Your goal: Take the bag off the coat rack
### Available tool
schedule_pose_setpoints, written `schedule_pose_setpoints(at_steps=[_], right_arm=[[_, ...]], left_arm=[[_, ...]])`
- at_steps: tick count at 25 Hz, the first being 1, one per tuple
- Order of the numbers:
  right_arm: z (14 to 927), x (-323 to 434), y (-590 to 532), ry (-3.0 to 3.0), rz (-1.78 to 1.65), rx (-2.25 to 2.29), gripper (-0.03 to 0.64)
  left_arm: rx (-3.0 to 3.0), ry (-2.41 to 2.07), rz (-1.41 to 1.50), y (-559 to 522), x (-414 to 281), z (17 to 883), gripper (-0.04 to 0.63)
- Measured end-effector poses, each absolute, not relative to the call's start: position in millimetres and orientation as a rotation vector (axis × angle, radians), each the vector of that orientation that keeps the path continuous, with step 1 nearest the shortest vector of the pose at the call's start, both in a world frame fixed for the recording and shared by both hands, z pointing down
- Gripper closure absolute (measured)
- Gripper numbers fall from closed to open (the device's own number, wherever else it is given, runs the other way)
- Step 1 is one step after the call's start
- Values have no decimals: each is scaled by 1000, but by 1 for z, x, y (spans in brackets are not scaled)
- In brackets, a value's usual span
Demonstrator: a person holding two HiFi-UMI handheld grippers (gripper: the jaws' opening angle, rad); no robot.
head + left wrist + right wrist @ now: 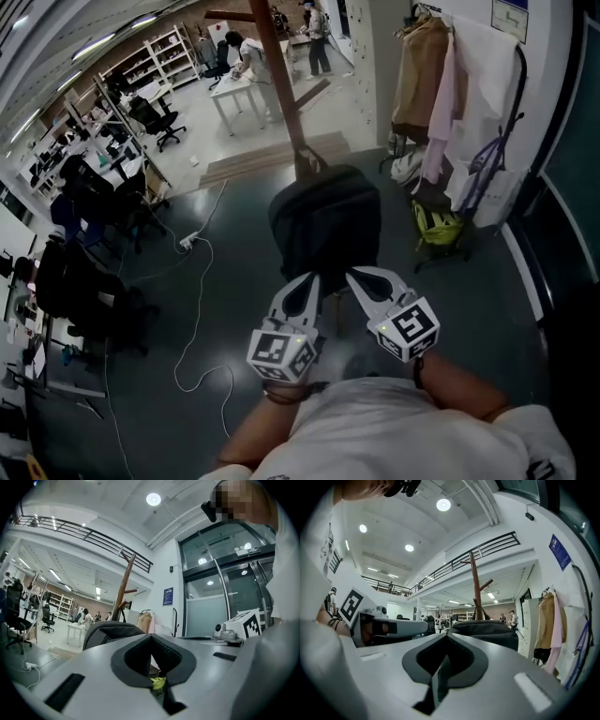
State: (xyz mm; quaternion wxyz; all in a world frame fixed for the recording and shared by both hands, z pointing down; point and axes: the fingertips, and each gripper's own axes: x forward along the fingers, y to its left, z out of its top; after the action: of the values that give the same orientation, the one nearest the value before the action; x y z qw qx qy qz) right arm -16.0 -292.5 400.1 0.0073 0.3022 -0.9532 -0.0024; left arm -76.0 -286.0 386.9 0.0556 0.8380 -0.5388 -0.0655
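The left tongs [312, 278] and right tongs [353, 274] are each closed tip to tip on nothing, side by side, with the black bag [323, 220] just ahead of them, hanging from the wooden coat rack [277, 80].

Floor [234, 281]: dk grey, glossy, giving way to pale flooring at far end. White power strip [187, 242] w/ cable trailing across it. Black office chairs [155, 117] crowding left side. White shelving [167, 54] standing at back. People [246, 52] leaning over white table [234, 91]. Coats [422, 75] hanging by right wall. Glass doors [225, 592] + blue sign [168, 596] flanking the wall. Mezzanine railing [89, 534] running overhead. Round ceiling lights [153, 499] glowing.
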Motion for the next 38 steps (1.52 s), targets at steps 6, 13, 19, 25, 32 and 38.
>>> schedule_pose_setpoints(at_steps=[6, 13, 19, 25, 32, 38], right_arm=[[393, -12, -330, -3003, 32, 912, 621], [385, -23, -373, -3023, 79, 904, 621], [368, -45, -414, -3024, 68, 891, 621], [346, -66, -466, -2987, 5, 917, 608], [334, -86, -528, -2865, -85, 908, 560], [341, -98, -570, -2764, -86, 896, 546]], left_arm=[[2514, -1648, -178, -323, -75, 384, 595], [2519, -1578, -182, -369, -79, 377, 595], [2572, -1526, -187, -420, -91, 357, 595], [2613, -1475, -202, -459, -117, 332, 595], [2664, -1427, -176, -503, -146, 310, 595], [2688, -1368, -153, -531, -159, 310, 595]])
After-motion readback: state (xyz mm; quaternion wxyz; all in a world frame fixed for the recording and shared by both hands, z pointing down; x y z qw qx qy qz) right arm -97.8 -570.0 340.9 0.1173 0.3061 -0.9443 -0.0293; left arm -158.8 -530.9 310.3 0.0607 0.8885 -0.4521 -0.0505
